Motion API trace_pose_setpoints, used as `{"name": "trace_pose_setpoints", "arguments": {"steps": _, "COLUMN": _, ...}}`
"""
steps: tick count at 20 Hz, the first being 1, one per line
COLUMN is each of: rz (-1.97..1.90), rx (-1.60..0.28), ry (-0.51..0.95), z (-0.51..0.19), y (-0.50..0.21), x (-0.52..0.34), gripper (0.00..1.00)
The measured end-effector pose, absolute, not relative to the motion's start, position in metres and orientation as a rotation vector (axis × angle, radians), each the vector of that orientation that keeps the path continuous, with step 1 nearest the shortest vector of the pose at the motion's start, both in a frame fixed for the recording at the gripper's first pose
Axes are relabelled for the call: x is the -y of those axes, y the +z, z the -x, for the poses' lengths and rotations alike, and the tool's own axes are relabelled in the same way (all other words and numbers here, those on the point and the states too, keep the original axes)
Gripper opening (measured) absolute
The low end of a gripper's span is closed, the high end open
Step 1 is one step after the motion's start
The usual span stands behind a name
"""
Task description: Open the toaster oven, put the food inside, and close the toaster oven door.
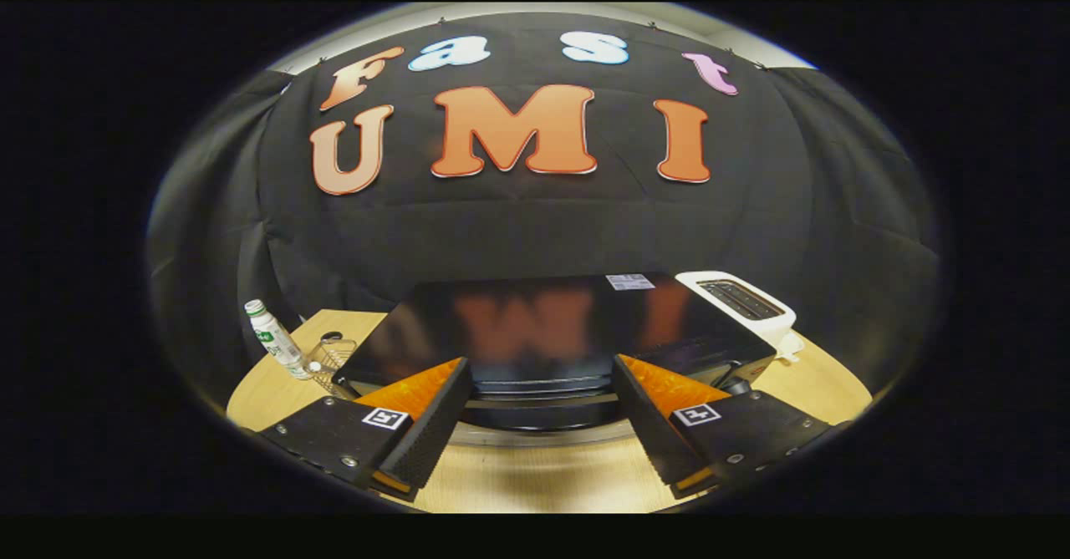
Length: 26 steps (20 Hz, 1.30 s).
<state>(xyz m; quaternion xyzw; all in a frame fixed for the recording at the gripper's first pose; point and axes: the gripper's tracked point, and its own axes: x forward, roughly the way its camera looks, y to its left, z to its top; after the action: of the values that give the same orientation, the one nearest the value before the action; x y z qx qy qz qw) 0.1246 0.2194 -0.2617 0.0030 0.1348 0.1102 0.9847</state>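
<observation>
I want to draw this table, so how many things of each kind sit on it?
Glossy black toaster oven: 1
White slot toaster: 1
White plastic bottle with green cap: 1
Small wire basket: 1
Total: 4
The open claw holds nothing.

white pop-up toaster [746, 302]: far right on the desk, two slots facing up | plastic bottle [274, 338]: far left, white body, green cap, tilted | wire basket [333, 357]: just right of the bottle, near the desk's left edge | desk [535, 475]: light wood, round-edged
</observation>
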Motion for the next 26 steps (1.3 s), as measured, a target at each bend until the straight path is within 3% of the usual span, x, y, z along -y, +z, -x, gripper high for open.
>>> {"name": "trace_pose_setpoints", "arguments": {"steps": 14, "rz": -0.051, "rx": -0.332, "ry": 0.215, "z": -0.075, "y": -0.275, "x": -0.207, "gripper": 1.00}}
{"name": "trace_pose_setpoints", "arguments": {"steps": 26, "rz": -0.063, "rx": -0.491, "ry": 0.200, "z": 0.006, "y": -0.343, "x": -0.183, "gripper": 1.00}}
